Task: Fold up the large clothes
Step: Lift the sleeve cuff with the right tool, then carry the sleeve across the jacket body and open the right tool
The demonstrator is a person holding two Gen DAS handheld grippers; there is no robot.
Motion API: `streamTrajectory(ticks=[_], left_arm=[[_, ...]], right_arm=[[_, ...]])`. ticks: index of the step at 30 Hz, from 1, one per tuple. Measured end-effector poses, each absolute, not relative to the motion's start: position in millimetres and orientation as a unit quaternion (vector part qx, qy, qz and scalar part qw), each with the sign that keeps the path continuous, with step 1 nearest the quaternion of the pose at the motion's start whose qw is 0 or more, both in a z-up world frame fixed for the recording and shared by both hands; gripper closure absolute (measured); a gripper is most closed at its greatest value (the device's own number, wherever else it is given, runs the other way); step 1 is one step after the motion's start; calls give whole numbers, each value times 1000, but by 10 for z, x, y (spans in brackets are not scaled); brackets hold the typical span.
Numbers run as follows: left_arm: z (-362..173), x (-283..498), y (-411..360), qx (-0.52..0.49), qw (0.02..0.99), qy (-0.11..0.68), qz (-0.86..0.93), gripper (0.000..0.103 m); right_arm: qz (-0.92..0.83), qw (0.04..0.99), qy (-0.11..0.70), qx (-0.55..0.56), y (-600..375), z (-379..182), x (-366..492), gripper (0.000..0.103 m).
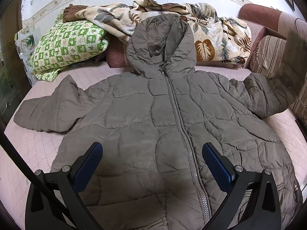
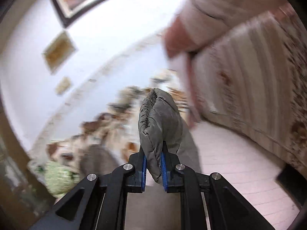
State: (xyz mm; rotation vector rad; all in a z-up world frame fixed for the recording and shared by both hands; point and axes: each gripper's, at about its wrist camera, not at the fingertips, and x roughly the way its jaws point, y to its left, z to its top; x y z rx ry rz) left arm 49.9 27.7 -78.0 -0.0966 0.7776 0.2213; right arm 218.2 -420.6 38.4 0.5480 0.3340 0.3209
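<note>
A grey-brown quilted hooded jacket [image 1: 153, 115] lies face up on the pink bed, zipped, hood at the far end, left sleeve spread out flat. My left gripper [image 1: 152, 149] is open and empty, hovering over the jacket's lower front beside the zipper. My right gripper [image 2: 154, 153] is shut on the jacket's right sleeve cuff [image 2: 159, 118] and holds it lifted off the bed. In the left wrist view that sleeve [image 1: 268, 95] rises at the right edge, blurred. The right wrist view is motion-blurred.
A green patterned pillow [image 1: 67, 46] and a leaf-print blanket [image 1: 211, 36] are piled at the bed's far end. A striped cushion [image 1: 268, 55] and sofa arm stand at the right. The pink quilted bed cover [image 1: 34, 149] shows around the jacket.
</note>
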Motion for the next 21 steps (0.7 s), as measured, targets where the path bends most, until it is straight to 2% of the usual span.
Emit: streamTrajectory(ticks=[5,10,16,21], left_arm=[[-753,444,431,-54,918,375,121,0],[-737,385,572,-65,916,374,129,0],[-651,252,795,-89,918,359,143,0],[-685,198,969,-99,912,364,158,0]], right_arm=[[245,930,139,235,-3512,815,1916,89],[304,920,155,193,-2669,947,1831,89],[365,892,206,171,-1665,754,1889,89],[382,875,268,129,-840,283,1998,89]])
